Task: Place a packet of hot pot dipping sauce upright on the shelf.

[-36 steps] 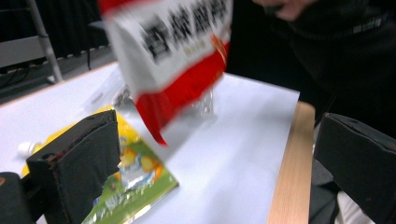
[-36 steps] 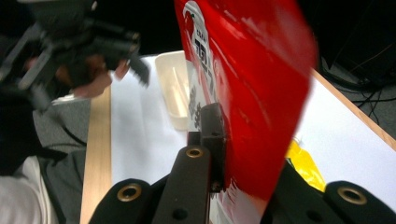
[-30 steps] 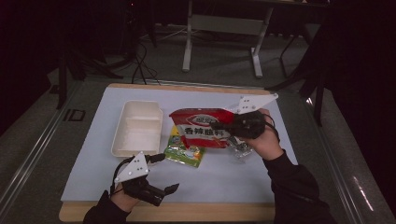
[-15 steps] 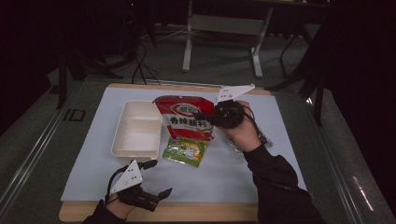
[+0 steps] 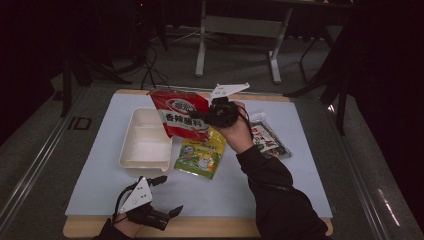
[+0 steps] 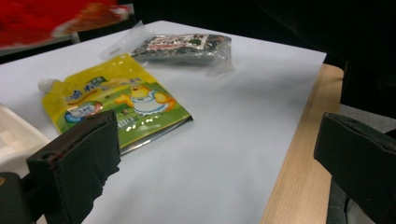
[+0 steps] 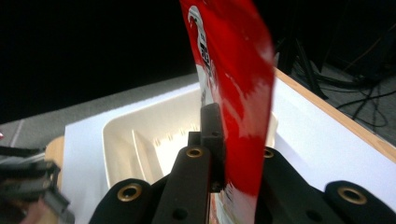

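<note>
At the lower left of the high view, the left gripper (image 5: 167, 196) rests at the near edge of the table (image 5: 320, 226), over the white mat (image 5: 280, 190) and the bare wooden strip. Its jaws stand wide apart with nothing between them; the left gripper view confirms this, with one black jaw at lower left, the other at right, and open mat between.

Left of centre in the high view sits a cream plastic tray (image 5: 131, 159), rectangular and showing nothing inside. In the right gripper view the same tray (image 7: 121, 135) lies behind the jaws, its inner ribs visible.

Just right of the tray, a yellow-green spouted drink pouch (image 5: 201, 155) lies flat on the mat, printed with a cartoon figure. In the left gripper view the pouch (image 6: 116, 100) occupies the centre left, with its white spout toward the upper left.

Above the pouch, at centre frame, the right gripper (image 5: 207, 117) holds a red snack bag (image 5: 181, 114) lifted clear of the mat, over the tray's right edge and the pouch's top. The right gripper view shows the jaws closed on the bag (image 7: 233, 88), which stands upright between them.

At right of centre, a dark clear-wrapped snack packet (image 5: 267, 137) lies flat on the mat, beside the person's right forearm. In the left gripper view it (image 6: 187, 45) sits at upper centre, just beyond the pouch.
</note>
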The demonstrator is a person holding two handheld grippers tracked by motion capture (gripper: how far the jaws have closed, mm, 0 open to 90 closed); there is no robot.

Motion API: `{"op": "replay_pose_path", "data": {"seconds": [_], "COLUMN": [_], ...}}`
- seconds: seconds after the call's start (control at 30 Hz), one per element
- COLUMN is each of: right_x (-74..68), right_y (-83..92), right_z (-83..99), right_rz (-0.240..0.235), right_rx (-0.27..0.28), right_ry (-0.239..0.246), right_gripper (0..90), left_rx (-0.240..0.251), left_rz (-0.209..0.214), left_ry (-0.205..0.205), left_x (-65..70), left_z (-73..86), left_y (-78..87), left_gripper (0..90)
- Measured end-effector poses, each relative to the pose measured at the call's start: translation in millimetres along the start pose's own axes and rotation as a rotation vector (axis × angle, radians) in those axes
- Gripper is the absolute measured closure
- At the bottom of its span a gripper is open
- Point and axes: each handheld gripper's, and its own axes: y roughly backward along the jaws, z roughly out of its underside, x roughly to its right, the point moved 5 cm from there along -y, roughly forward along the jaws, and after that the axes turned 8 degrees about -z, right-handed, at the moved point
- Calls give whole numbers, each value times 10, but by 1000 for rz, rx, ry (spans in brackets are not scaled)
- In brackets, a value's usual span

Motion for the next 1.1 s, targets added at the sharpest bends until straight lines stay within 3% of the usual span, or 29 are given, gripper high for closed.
{"op": "replay_pose_path", "data": {"seconds": [0.57,0.83,1.1], "right_x": [260,372,460], "right_y": [-438,-692,-986], "right_z": [-129,-195,-173], "right_rz": [6,9,-30], "right_rx": [50,46,47], "right_ry": [-23,-23,-23], "right_gripper": [900,900,900], "left_rx": [8,19,12], "left_rz": [5,2,11], "left_ry": [7,15,19], "left_x": [-3,-11,-25], "left_z": [23,17,47], "left_y": [8,30,44], "left_gripper": [16,16,16]}}
